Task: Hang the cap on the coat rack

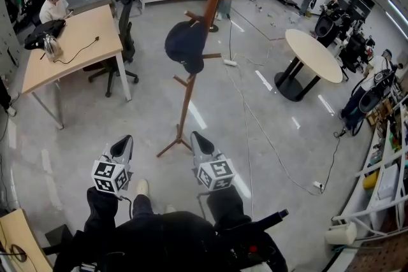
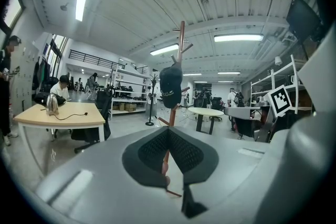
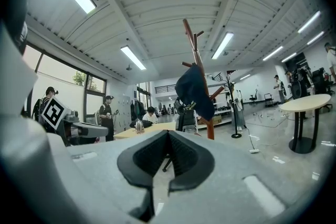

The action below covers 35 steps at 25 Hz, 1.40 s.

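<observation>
Grey floor (image 1: 76,130), cap (image 1: 186,44) on coat rack (image 1: 185,99), well beyond fingers (image 1: 121,147)

Legible text: none. Cap (image 2: 170,84), upper centre of the left gripper view — a short line of pale print near its lower edge, too small to read; in the head view it shows only a faint pale mark. Left marker cube (image 1: 109,176) and right marker cube (image 1: 215,174), lower centre of the head view — black-and-white square patterns, no letters or numerals. A like pattern appears at the right of the left gripper view and the left of the right gripper view.
</observation>
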Each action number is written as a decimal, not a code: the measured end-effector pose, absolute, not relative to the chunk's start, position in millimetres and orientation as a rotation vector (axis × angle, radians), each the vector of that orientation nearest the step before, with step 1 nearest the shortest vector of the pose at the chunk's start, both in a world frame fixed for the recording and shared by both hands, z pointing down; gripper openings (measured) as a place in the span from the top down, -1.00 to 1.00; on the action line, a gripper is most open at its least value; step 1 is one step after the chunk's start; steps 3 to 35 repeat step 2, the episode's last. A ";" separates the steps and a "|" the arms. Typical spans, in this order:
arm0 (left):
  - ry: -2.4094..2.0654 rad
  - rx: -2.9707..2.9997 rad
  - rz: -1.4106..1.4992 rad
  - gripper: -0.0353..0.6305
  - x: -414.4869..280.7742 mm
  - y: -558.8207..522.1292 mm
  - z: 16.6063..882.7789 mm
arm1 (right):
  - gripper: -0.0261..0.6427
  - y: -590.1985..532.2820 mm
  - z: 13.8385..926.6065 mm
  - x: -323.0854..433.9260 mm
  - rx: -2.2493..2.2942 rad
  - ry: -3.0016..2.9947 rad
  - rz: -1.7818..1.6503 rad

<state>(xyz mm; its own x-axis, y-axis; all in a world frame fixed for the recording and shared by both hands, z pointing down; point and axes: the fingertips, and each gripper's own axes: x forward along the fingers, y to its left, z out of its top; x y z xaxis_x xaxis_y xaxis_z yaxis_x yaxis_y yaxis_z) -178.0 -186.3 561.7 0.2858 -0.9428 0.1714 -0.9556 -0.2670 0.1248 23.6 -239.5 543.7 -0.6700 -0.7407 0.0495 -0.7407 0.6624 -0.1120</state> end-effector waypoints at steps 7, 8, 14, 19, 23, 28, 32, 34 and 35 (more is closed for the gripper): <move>-1.762 2.347 0.093 0.89 -178.1 -186.8 562.7 | 0.92 -240.4 544.6 23.6 -1.276 2.864 -0.200; -1.762 2.347 0.093 0.89 -178.1 -186.8 562.7 | 0.92 -240.4 544.6 23.6 -1.276 2.864 -0.200; -1.762 2.347 0.093 0.89 -178.1 -186.8 562.7 | 0.92 -240.4 544.6 23.6 -1.276 2.864 -0.200; -1.762 2.347 0.093 0.89 -178.1 -186.8 562.7 | 0.92 -240.4 544.6 23.6 -1.276 2.864 -0.200; -1.762 2.347 0.093 0.89 -178.1 -186.8 562.7 | 0.92 -240.4 544.6 23.6 -1.276 2.864 -0.200; -1.762 2.347 0.093 0.89 -178.1 -186.8 562.7 | 0.92 -240.4 544.6 23.6 -1.276 2.864 -0.200; -1.762 2.347 0.093 0.89 -178.1 -186.8 562.7 | 0.92 -240.4 544.6 23.6 -1.276 2.864 -0.200; -1.762 2.347 0.093 0.89 -178.1 -186.8 562.7 | 0.92 -240.4 544.6 23.6 -1.276 2.864 -0.200; -1.762 2.347 0.093 0.89 -178.1 -186.8 562.7 | 0.92 -240.4 544.6 23.6 -1.276 2.864 -0.200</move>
